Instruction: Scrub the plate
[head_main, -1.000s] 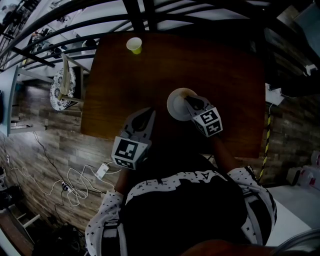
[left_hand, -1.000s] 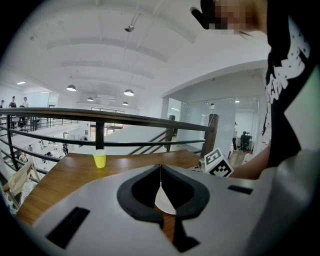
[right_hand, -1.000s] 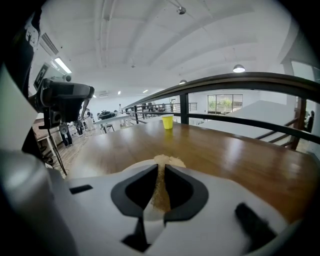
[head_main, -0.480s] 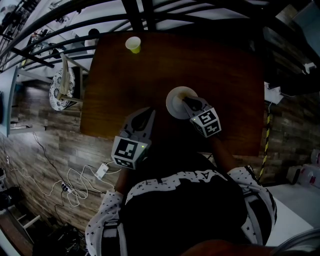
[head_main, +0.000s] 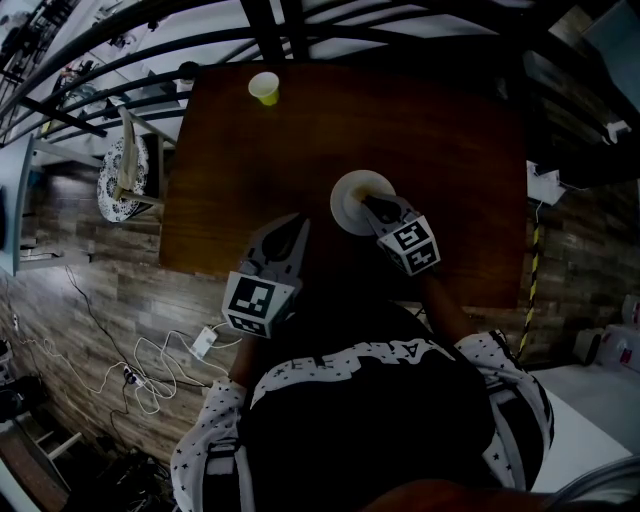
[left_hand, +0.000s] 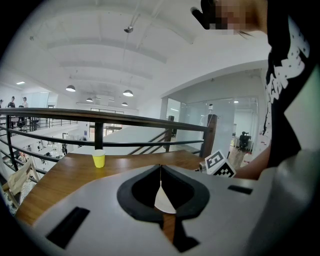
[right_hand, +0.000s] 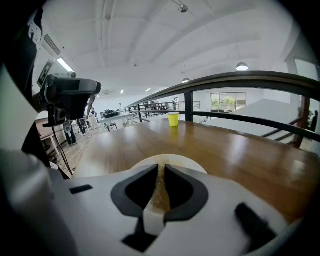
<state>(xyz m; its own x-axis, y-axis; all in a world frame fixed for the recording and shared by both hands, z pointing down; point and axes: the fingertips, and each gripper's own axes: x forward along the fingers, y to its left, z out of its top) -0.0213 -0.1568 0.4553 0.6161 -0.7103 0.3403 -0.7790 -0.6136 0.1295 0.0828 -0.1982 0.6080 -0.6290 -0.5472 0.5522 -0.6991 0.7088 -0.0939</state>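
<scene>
Plate (head_main: 350, 193) is sitting on the brown surface (head_main: 450, 140), right of centre and toward the person's side. It is white with a tan, brown-speckled middle.

Right hand-held gripper (head_main: 372, 207) is reaching over the plate's near-right edge, tips above the plate. In the right gripper view (right_hand: 161, 172) the 2 jaws are drawn almost fully together. Only a narrow slit is showing, with the speckled plate (right_hand: 187, 162) visible through it and just beyond the tips.

Left hand-held gripper (head_main: 297, 228) is hovering at the surface's near edge, left of the plate and apart from it. In the left gripper view (left_hand: 160, 172) its jaws are pressed together at the tips, gripping nothing.

1 yellow cup (head_main: 264, 88) is standing upright by the far edge, well apart from the plate.
</scene>
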